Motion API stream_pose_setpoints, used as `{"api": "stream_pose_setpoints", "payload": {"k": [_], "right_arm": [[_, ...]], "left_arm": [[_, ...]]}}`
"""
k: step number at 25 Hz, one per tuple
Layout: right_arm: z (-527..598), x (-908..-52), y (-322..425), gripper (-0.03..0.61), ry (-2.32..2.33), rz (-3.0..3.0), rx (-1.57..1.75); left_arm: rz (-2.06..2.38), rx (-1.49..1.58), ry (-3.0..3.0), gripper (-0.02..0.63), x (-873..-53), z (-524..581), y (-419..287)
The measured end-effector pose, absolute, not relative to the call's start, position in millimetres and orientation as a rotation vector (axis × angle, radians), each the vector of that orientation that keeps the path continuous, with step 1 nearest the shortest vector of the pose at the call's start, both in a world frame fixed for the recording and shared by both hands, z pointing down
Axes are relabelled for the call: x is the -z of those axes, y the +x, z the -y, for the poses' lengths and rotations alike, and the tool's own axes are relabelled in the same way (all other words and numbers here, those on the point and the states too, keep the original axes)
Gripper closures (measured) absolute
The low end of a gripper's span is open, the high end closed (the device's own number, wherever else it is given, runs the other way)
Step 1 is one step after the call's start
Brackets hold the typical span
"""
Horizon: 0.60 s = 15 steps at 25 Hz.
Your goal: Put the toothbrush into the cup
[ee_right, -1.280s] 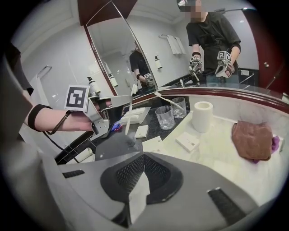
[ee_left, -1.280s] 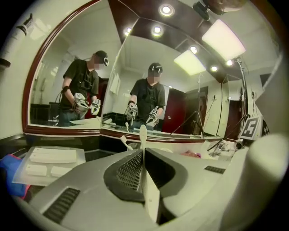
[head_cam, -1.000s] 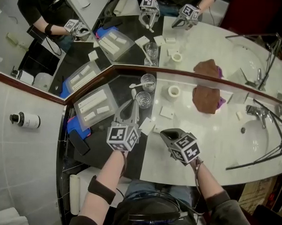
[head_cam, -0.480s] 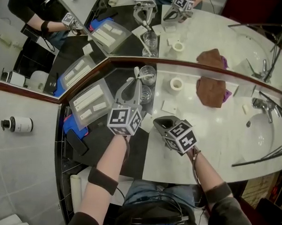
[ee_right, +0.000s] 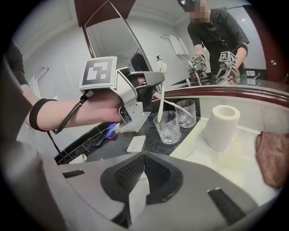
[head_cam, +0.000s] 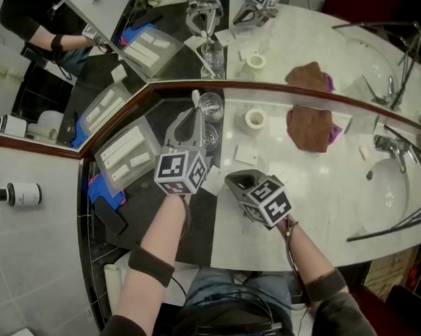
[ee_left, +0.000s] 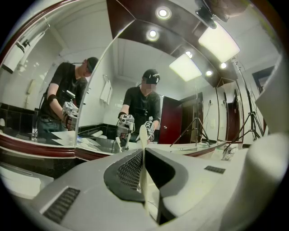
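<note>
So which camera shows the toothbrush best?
The right gripper view: the toothbrush shows side-on, its end in the cup. The left gripper view shows it edge-on between the jaws; the head view, just its tip.

Jaws of left gripper (ee_left: 143,155) clamp pale toothbrush (ee_left: 143,136), upright between them. Ahead, mirror (ee_left: 113,76) reflects person (ee_left: 142,106) in dark top; tripod (ee_left: 195,122) at right.

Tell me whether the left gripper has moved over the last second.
Yes. The left gripper, holding the toothbrush, has gone forward toward the nearer glass: its marker cube, earlier short of the white card, is now level with it.
</note>
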State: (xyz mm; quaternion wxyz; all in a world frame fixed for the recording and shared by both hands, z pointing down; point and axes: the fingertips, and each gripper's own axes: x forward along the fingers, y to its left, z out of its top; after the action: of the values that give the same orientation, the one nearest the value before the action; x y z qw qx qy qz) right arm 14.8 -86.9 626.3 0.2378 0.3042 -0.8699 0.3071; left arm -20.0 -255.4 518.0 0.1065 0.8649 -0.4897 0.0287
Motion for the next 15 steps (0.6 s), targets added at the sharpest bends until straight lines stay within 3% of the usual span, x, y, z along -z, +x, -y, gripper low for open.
{"api": "stream_pose_setpoints", "payload": {"k": [15], "right_arm": [[83.9, -629.0, 25.0, 0.560, 0.851, 2.363, -0.849]], "left_arm": [[1.461, -0.272, 2.466, 0.589, -563.1, 244.0, -24.2]]}}
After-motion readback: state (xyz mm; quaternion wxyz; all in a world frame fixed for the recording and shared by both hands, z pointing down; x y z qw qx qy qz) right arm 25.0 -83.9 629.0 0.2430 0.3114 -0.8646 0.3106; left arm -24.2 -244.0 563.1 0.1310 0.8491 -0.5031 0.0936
